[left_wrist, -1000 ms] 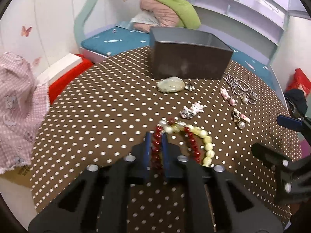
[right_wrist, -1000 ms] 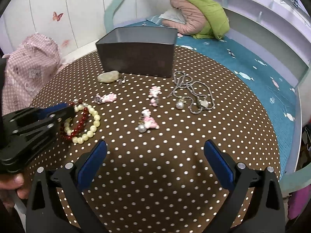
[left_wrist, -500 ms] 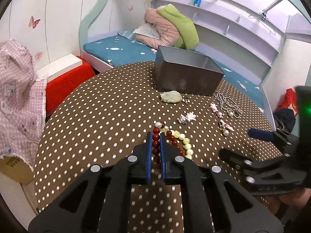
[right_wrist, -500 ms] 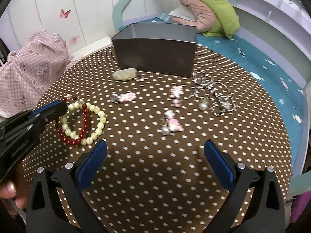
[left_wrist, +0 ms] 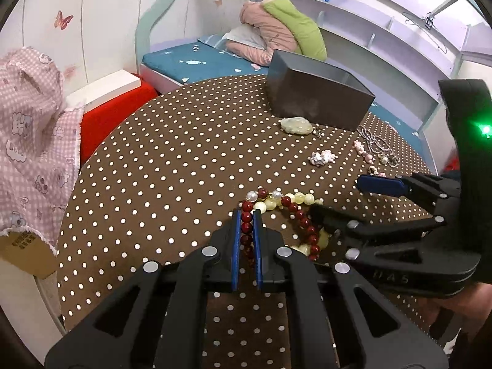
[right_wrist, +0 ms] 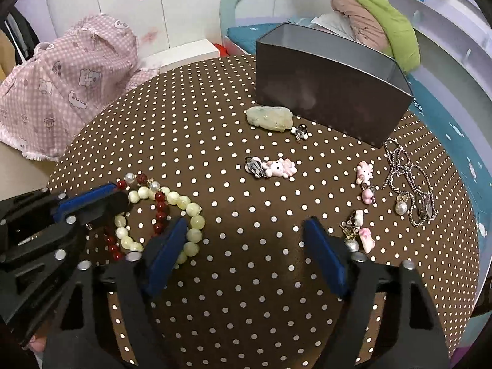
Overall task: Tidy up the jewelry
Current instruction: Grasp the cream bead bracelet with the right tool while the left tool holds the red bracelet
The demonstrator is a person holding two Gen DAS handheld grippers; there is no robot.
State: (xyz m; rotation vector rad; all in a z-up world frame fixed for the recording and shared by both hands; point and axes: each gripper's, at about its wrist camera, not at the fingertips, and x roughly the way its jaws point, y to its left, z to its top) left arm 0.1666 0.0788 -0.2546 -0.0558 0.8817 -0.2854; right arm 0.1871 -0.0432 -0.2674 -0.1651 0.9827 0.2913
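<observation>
A red bead bracelet (left_wrist: 246, 206) lies looped with a pale green bead bracelet (left_wrist: 303, 198) on the brown dotted tablecloth (left_wrist: 172, 166). My left gripper (left_wrist: 246, 215) is shut on a stretch of the red beads. In the right wrist view it comes in from the left edge (right_wrist: 117, 193), by the red bracelet (right_wrist: 160, 212). My right gripper (right_wrist: 246, 236) hangs just right of the bracelets, its jaws closing. Only cloth lies between its pads. Its left finger (right_wrist: 169, 249) covers part of the pale bracelet (right_wrist: 194, 213).
An open grey box (right_wrist: 326, 92) stands at the table's far side, a jade pendant (right_wrist: 270, 118) before it. Pink cat charms (right_wrist: 279, 167), pearl earrings (right_wrist: 363, 236) and a silver chain (right_wrist: 409, 181) lie to the right. A pink checked cloth (right_wrist: 67, 83) hangs left.
My right gripper has swung left to the bracelets and its jaws have narrowed. My left gripper stays shut on the red beads and has drawn back a little from the box.
</observation>
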